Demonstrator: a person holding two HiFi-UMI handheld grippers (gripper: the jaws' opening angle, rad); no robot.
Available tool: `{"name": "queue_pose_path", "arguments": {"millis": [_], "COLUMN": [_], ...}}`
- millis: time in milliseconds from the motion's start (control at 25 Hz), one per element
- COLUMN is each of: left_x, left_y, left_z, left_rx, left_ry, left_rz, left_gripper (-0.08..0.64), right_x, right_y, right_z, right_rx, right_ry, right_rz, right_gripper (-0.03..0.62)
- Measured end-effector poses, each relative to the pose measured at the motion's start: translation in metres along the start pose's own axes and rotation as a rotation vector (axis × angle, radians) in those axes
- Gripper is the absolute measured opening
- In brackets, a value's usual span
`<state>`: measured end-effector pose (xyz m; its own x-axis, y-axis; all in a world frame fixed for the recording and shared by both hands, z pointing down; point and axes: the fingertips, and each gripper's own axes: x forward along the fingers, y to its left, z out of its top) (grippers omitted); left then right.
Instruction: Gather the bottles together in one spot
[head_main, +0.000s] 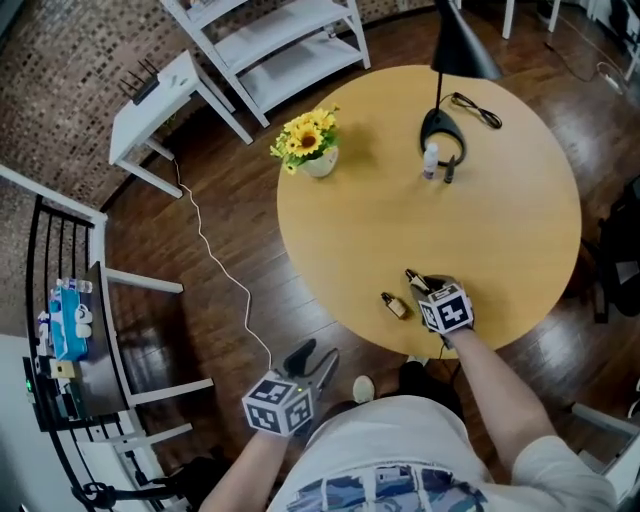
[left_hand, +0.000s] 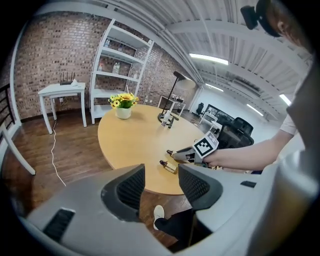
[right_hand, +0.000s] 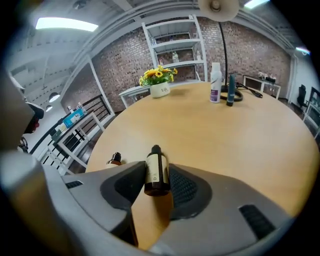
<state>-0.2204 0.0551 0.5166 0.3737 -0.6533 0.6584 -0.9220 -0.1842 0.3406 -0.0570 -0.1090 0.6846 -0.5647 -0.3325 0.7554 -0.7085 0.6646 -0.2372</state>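
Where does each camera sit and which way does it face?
Head view: on the head, facing down at the table; left claw, right claw, forearms show.
Left gripper view: on the left claw, facing the flowers; jaws apart, empty.
Right gripper view: on the right claw, facing the lamp; jaws grip a dark bottle.
All share the amber bottle.

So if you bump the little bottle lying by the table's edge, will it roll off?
It might. The bottle lies on its side and looks round, so a nudge could roll it, and the table edge is close. It is small, so probably light and easy to knock. If it's glass, a fall might break it.
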Motion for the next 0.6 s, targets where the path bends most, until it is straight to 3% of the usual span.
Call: {"name": "queue_pose_path", "arguments": {"millis": [160,320,400,480,600], "left_x": [0.042,0.094,0.118,0.138,0.162], "left_y": [-0.028,-0.078,-0.111,-0.144,-0.188], "left_z": [0.032,0.068,0.090,0.113,0.139], "left_rx": [0.021,-0.011,-0.082,-0.200,-0.345], "left_ry": [0.003,0.013,0.014,0.018,0.047], "left_rz": [-0.070,-0.235,-0.351,-0.475,-0.614], "left_gripper": [0.189,0.189,0.189,0.189,0.190], "right_x": [-0.045,-0.114,-0.153,-0.188,-0.224], "right_y": [-0.021,-0.020,-0.012,-0.007,-0.006], "right_z": [0.016,0.044,0.060,0.072,0.079], "right_rx": [0.022,0.007,-0.035,-0.082,-0.127], "right_ry": [-0.112,-0.277,-0.372,-0.455,-0.529], "right_rz": [-0.007,0.013,0.017,0.001,-0.046], "right_gripper": [0.163,0.163,0.163,0.163,0.163]}}
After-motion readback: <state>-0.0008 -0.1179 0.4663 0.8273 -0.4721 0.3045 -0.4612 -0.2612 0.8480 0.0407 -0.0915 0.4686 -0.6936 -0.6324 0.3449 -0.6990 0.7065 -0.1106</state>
